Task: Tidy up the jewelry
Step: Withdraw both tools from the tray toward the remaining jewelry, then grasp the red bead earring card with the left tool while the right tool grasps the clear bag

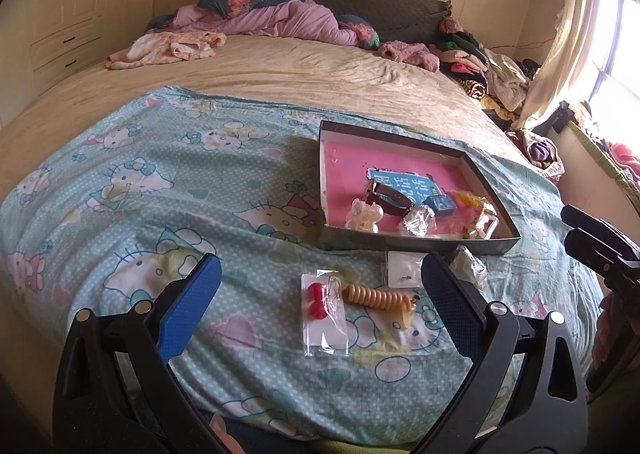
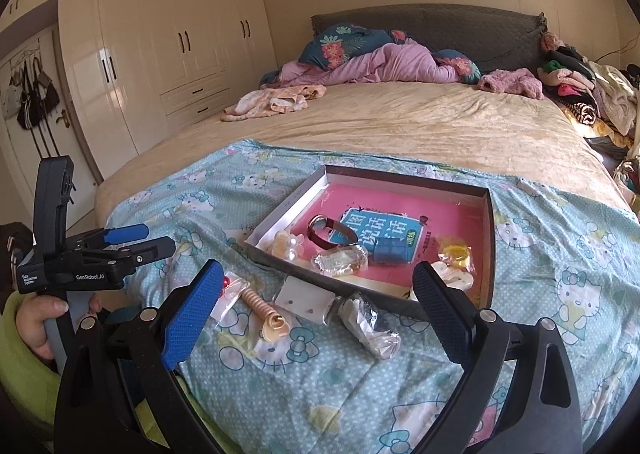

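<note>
1. On a Hello Kitty sheet (image 1: 168,181), a bagged red earring pair (image 1: 325,312), a beige spiral hair tie (image 1: 378,300) and a white earring card (image 1: 404,270) lie just near of a shallow pink-lined box (image 1: 404,173).
2. The left gripper (image 1: 320,294) and right gripper (image 2: 320,302) both hover spread wide, holding nothing.
3. Only the right wrist view shows the wardrobe (image 2: 160,45).
</note>
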The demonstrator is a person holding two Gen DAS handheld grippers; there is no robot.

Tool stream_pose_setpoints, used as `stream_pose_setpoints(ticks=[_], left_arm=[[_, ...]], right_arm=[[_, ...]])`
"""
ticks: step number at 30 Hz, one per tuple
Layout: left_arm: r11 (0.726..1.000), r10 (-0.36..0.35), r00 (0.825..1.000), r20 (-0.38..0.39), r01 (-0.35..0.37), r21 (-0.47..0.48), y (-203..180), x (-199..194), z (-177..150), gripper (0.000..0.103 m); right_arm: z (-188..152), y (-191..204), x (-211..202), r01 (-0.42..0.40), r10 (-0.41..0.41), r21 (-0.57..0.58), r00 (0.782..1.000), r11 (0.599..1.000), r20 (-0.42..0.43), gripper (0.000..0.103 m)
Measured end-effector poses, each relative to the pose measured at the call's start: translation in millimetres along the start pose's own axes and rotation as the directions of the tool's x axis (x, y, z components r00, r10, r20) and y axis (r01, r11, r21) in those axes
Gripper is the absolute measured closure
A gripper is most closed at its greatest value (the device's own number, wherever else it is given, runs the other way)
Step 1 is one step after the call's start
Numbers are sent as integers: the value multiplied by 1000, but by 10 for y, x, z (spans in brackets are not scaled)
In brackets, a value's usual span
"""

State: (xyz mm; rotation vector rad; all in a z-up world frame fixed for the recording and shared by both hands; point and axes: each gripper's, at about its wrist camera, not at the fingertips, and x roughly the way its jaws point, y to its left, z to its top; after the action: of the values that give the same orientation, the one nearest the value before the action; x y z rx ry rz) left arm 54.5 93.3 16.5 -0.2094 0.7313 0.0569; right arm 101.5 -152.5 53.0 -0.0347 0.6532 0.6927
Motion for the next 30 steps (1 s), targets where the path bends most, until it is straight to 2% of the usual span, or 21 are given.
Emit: stream_pose_setpoints(ticks=[16,30], left_arm=[[999,48,994,-97,-46,29,67,323,-237,10],[995,41,982,-184,-24,94,-125,613,-418,9]], right_arm=[[-296,-177,349,33,-29,39,994,999,-110,8],[-457,-359,555,44,-30,83,986,996,-166,8]])
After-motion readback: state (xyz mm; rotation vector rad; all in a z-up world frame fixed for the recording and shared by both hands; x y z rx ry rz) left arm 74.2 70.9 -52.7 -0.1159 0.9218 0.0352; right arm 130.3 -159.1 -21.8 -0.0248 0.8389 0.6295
